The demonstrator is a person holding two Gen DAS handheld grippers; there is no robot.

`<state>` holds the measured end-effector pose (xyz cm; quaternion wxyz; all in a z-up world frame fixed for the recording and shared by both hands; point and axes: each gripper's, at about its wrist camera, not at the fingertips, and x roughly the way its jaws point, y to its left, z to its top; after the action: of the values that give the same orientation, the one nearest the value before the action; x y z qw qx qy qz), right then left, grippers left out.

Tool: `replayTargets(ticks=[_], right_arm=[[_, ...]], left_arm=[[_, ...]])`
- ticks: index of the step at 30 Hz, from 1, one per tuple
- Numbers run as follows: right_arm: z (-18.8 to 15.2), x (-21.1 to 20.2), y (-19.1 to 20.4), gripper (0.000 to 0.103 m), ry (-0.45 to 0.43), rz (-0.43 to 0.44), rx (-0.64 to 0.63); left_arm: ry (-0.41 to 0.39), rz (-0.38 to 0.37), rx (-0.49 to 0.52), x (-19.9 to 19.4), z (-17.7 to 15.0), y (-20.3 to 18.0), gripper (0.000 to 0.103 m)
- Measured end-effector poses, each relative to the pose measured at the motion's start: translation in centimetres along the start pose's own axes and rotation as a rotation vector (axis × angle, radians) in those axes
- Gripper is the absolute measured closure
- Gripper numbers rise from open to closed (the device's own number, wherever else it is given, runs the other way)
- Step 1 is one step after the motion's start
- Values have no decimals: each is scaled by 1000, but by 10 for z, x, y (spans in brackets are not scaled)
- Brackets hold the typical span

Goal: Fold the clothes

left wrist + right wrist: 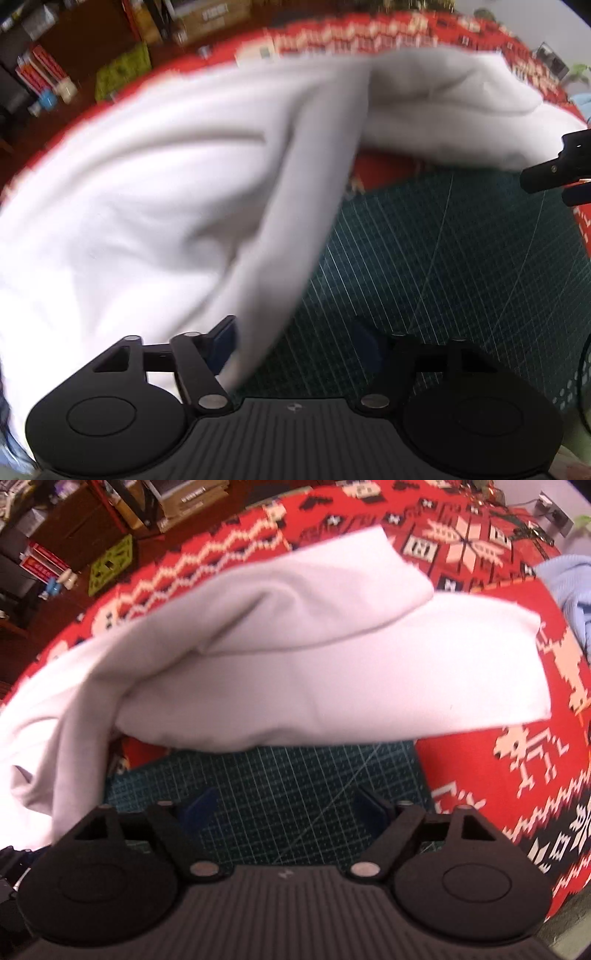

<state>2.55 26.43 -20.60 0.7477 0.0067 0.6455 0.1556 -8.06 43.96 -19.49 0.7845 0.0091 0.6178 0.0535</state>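
1. Left gripper (295, 343): jaws wide apart, gripping nothing; white garment (155, 192) drapes past its left finger.
2. Right gripper (284, 808): likewise spread, empty, over the green cutting mat (266, 775).
3. Garment lies bunched at the mat's far edge, likely awaiting regrasp.

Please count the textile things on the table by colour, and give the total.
White: 1, the white cloth garment
Light blue: 1, the light blue knitted cloth at the table's far right edge
Red: 1, the red patterned tablecloth
Total: 3
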Motion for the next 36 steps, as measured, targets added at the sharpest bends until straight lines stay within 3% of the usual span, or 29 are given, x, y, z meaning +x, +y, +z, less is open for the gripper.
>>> replayTargets(ticks=[3,6,8,9,10,11,12,15,17,22,26,31,36], right_arm=[[10,-7,6,22,-15,6,-23],[17,-10,13,24,-26,27,-34],[22,-15,17,28,-31,36,-36],[23,-17,19,30,-34,39,-34],[24,-18,21,32,-35,41,-33],[25,-19,22,36,-38,42,-31],[25,-20,22,42,-41,42,-30],[27,-24,21,57,-50,45,-21],[30,-29,19,62,-58,52,-8],[39,-37,13,62,-82,80,47],[47,-33,14,62,-90,78,61],[67,-34,27,62,-154,61,2],[115,-33,19,62,-206,64,30]], left_arm=[[-94,62,73,-15,0,5,39],[-79,44,110,-7,3,14,41],[-56,9,106,3,8,9,59],[-45,-8,104,7,11,7,62],[-36,-16,94,12,18,6,71],[-27,-22,84,17,26,6,93],[-23,-35,65,16,28,7,97],[-48,-85,30,-7,23,16,97],[-60,-122,77,-24,12,16,97],[-18,-221,217,-44,-18,4,97],[30,-235,303,-32,-34,-8,97],[61,-244,252,-16,-28,-7,96],[63,-234,209,-15,-22,-3,91]])
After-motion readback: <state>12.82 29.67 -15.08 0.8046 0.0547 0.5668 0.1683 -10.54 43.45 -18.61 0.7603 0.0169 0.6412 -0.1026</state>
